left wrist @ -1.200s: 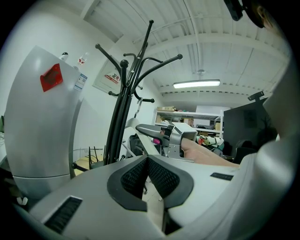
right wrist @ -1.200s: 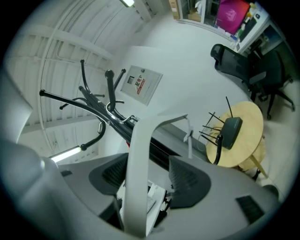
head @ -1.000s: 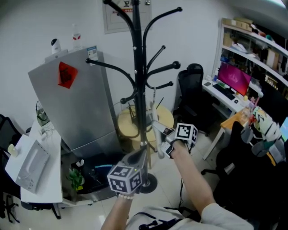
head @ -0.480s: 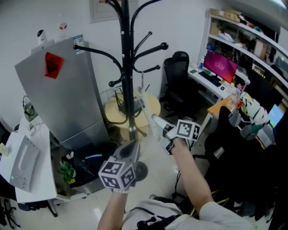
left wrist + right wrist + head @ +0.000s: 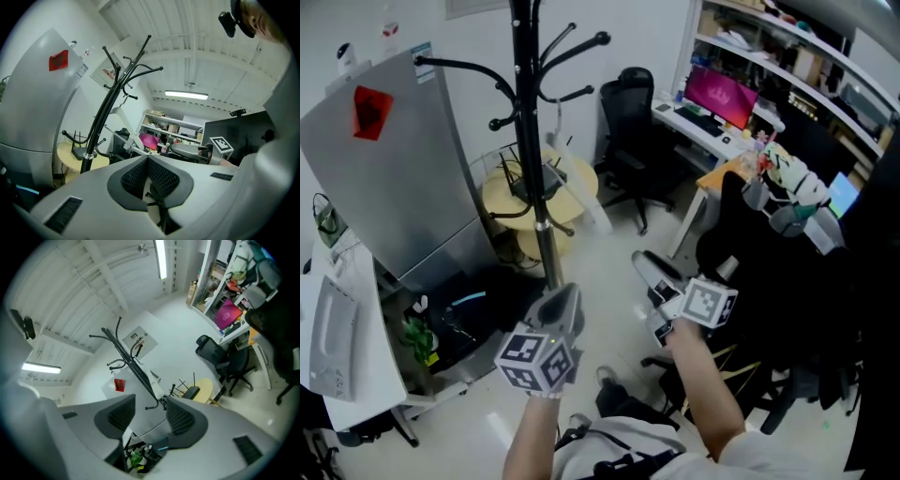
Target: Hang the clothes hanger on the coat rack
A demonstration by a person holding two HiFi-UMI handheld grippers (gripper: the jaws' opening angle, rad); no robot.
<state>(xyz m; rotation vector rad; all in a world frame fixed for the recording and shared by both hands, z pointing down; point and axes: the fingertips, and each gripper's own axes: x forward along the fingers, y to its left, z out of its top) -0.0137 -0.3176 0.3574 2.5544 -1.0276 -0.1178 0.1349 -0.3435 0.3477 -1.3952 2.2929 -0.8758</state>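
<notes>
White hanger on black coat rack

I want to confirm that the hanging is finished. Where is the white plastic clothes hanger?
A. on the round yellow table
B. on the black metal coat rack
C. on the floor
B: the white plastic clothes hanger hangs on the black metal coat rack.

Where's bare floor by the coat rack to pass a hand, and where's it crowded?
Bare floor lies right of the coat rack pole, bordered by the round table, the office chair and the desk. Crowded left of the pole: grey cabinet, table with router.
</notes>
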